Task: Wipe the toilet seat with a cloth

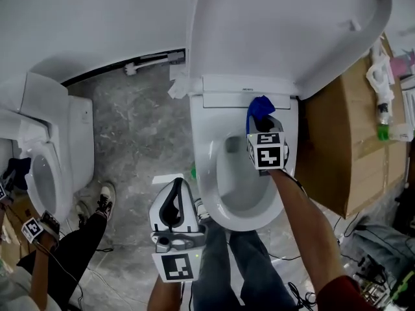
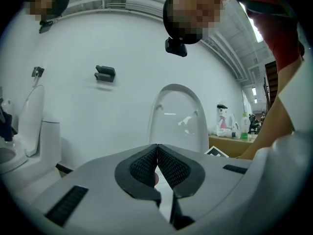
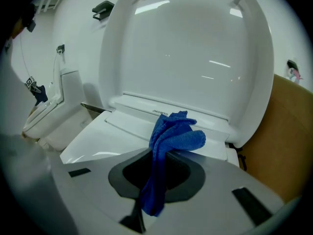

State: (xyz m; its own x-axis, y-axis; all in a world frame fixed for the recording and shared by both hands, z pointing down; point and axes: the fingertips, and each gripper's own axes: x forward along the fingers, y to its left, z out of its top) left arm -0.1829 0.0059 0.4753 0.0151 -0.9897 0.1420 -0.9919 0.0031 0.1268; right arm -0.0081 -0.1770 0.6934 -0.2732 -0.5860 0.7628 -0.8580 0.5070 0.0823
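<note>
A white toilet stands ahead with its lid [image 1: 285, 24] raised and its seat [image 1: 209, 173] down around the bowl. My right gripper [image 1: 261, 116] is shut on a blue cloth [image 1: 261, 106], held over the back right of the seat near the hinge. In the right gripper view the cloth [image 3: 171, 138] bunches up out of the jaws in front of the seat's rear part [image 3: 122, 131]. My left gripper [image 1: 174, 203] hangs to the left of the bowl's front, shut and empty; its pads [image 2: 146, 166] meet in the left gripper view.
A second toilet [image 1: 48, 167] stands at the left with another person's legs [image 1: 71, 251] beside it. A cardboard box [image 1: 347, 154] sits to the right of the toilet, with bottles [image 1: 384, 118] on it. Cables lie on the grey floor [image 1: 139, 128] at the lower right.
</note>
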